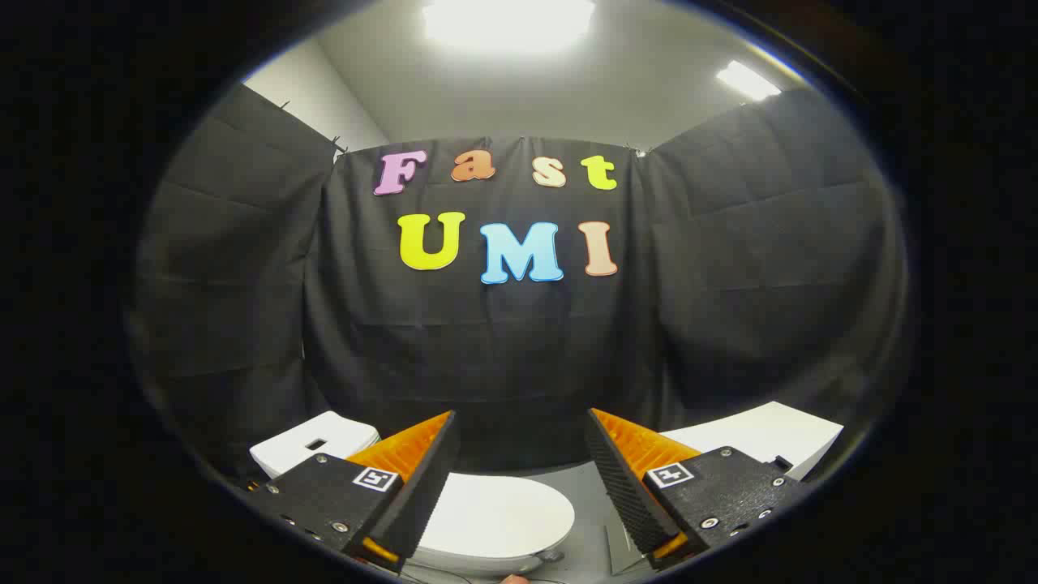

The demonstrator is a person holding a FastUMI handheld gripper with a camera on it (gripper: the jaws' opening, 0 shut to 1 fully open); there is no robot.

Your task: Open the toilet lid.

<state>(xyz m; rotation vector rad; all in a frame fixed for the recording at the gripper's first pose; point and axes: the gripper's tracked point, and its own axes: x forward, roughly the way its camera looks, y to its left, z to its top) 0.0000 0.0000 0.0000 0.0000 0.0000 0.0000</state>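
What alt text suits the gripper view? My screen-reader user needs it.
The gripper hangs open above a white toilet whose lid lies closed, below and between the fingers. The tank sits beyond the left finger, a white box beyond the right.

The tool [519, 454] hangs above the toilet with its two fingers [422, 478] spread wide apart, nothing between them and neither one touching anything. Below and just ahead of them lies the white toilet lid [495, 515], closed flat on the bowl (its rounded front end points right). To the far left sits the white cistern [312, 446], against the black cloth wall [503, 349]. A white boxy unit [770, 438] stands to the right, beyond the right finger.
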